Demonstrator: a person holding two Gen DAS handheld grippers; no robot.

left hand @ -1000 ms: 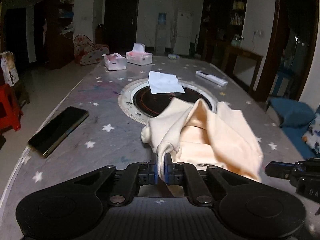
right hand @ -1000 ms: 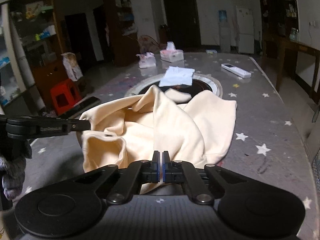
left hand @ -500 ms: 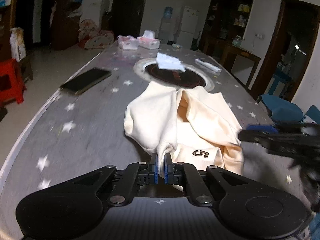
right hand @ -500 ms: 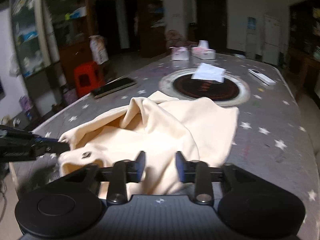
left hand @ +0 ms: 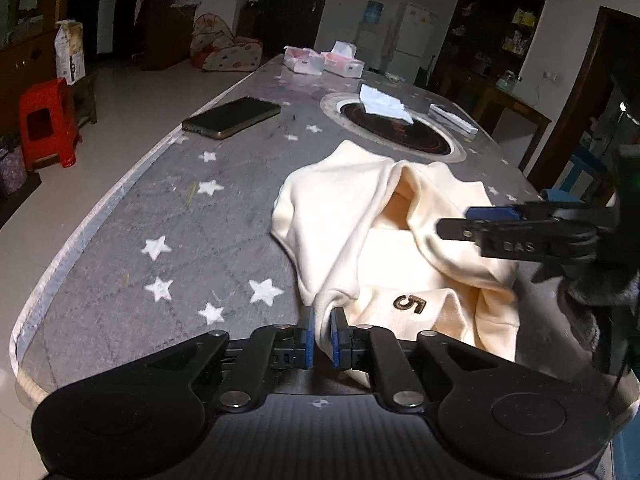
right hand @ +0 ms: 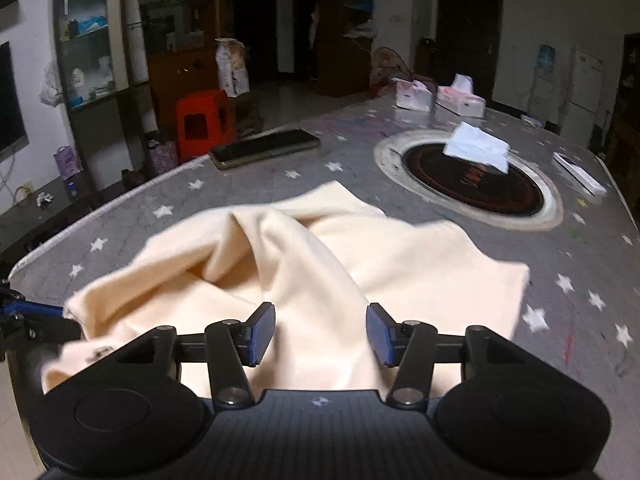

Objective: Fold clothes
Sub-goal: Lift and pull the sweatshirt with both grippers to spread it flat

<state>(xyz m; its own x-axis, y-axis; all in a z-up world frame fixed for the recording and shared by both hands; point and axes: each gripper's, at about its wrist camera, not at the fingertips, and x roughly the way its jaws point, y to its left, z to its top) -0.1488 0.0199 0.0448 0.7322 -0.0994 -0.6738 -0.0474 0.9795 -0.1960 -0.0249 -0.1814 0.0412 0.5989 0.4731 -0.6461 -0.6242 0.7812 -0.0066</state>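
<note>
Left wrist view: I'm seeing my left gripper (left hand: pixel 320 334) pinching a bunched bit of the cream garment (left hand: pixel 348 208), blue pads closed on the fabric w/ only cloth between them. The garment is lying crumpled on the grey star-print table (left hand: pixel 132 208), near the front edge, a dark "5" (left hand: pixel 410 304) showing upside down on it. My right gripper (left hand: pixel 476 220) is coming in from the right side, hovering over the cloth's right part; from this angle I can't tell its jaw gap. Further back a phone (left hand: pixel 232 117) is lying near the table's left edge, a white tissue (left hand: pixel 384 104) is sitting on the round dark cooktop inset (left hand: pixel 404 134), and two tissue boxes (left hand: pixel 324 62) are standing at the far end.

Right wrist view: my right gripper (right hand: pixel 322 334) is standing wide open, pads well apart, holding nothing, w/ the garment (right hand: pixel 400 264) lying under and ahead of it. At the left edge, the left gripper (right hand: pixel 40 314) is touching the cloth's corner. A remote (right hand: pixel 580 174) is lying right of the cooktop.
</note>
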